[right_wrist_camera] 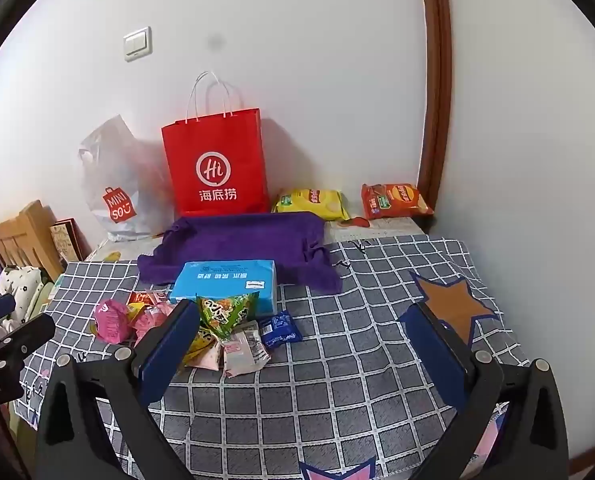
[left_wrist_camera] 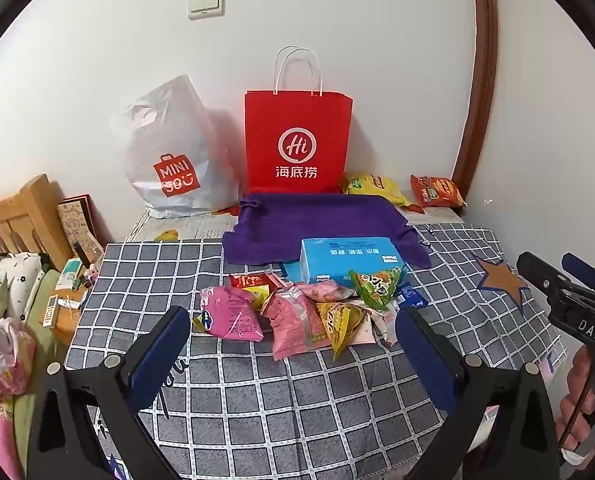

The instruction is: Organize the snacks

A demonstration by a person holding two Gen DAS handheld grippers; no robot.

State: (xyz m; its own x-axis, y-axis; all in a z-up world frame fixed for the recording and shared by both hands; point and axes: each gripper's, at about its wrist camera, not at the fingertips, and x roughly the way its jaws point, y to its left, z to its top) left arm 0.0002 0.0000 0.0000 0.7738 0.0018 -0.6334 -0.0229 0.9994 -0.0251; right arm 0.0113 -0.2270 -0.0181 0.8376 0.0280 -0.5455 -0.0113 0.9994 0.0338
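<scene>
A pile of small snack packets (left_wrist_camera: 297, 312) lies on the checked tablecloth (left_wrist_camera: 257, 400), with pink packets (left_wrist_camera: 231, 312), a green triangular packet (left_wrist_camera: 377, 286) and a small blue packet (right_wrist_camera: 279, 330). A light blue box (left_wrist_camera: 347, 260) sits behind them on a purple towel (left_wrist_camera: 317, 224). My left gripper (left_wrist_camera: 293, 328) is open, just in front of the pile. My right gripper (right_wrist_camera: 301, 320) is open, to the right of the pile (right_wrist_camera: 201, 328); it also shows in the left wrist view (left_wrist_camera: 569, 292). Both are empty.
A red paper bag (left_wrist_camera: 297, 140) and a white plastic bag (left_wrist_camera: 169, 152) stand against the wall. A yellow chip bag (left_wrist_camera: 373, 188) and an orange chip bag (left_wrist_camera: 437, 192) lie at the back right. A wooden bed frame (left_wrist_camera: 17, 220) and clutter are at the left.
</scene>
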